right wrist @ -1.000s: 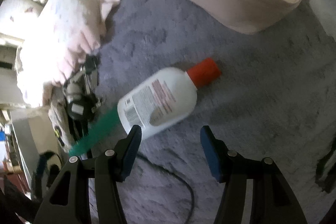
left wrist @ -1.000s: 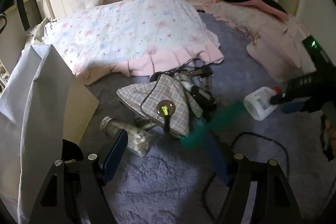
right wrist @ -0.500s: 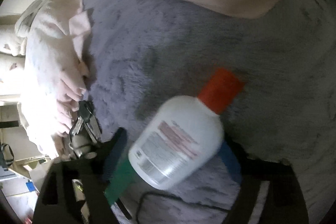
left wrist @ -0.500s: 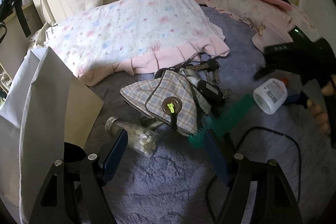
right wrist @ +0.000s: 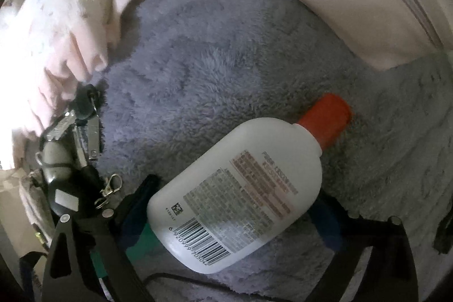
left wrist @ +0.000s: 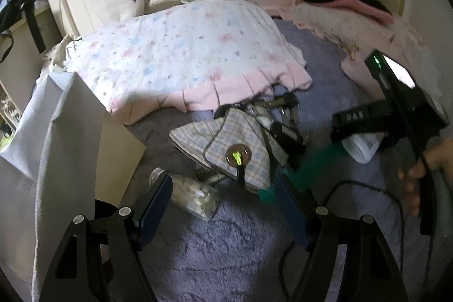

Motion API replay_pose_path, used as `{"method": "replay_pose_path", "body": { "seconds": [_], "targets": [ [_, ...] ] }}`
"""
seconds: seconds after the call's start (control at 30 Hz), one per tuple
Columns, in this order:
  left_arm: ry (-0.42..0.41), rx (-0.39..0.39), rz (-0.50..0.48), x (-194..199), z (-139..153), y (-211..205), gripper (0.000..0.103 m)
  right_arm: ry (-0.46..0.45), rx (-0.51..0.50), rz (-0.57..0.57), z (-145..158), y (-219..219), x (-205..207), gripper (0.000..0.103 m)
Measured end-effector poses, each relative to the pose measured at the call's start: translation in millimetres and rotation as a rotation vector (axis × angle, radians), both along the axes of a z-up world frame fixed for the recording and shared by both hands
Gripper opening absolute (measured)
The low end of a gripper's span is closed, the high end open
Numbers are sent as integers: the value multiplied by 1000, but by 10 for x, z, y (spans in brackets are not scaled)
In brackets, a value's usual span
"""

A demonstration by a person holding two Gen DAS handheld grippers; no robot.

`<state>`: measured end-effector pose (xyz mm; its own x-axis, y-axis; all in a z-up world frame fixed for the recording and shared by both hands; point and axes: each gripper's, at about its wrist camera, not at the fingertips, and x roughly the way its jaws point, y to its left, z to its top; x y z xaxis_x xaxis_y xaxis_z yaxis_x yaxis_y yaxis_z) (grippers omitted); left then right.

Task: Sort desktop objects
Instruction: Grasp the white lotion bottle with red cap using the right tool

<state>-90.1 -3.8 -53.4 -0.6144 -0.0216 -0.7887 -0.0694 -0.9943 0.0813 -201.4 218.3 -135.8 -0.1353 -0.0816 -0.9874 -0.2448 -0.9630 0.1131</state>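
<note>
Lying between the right gripper's [right wrist: 235, 217] wide-spread jaws, the white bottle [right wrist: 240, 194] shows a barcode and blurred, unreadable print; the left gripper's [left wrist: 223, 205] jaws stand apart, empty.

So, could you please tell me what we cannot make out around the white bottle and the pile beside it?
- Right wrist view: the white bottle hides the right gripper pads; contact unclear.
- Left wrist view: the right gripper covers most of the bottle, including its orange cap.
- Both views: the green object is blurred and partly covered.
- Bottle label: too blurred to read.
</note>
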Motion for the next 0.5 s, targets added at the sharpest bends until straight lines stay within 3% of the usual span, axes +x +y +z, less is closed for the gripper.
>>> {"method": "replay_pose_path", "body": {
  "seconds": [0.1,0.13,0.2,0.37,0.5],
  "targets": [
    [2,28,17,-13,12,-64,72,3,-39,-7,31,72,42,92],
    [0,34,24,-24,10,-86,72,10,-59,-15,52,106,64,78],
    [0,37,35,-34,6,-112,72,27,-89,-21,132,194,111,69],
    [3,48,50,-37,16,-157,72,18,-294,-88,168,434,197,66],
    [10,56,48,-20,45,-169,72,25,-361,-77,194,424,253,65]
  ]
}}
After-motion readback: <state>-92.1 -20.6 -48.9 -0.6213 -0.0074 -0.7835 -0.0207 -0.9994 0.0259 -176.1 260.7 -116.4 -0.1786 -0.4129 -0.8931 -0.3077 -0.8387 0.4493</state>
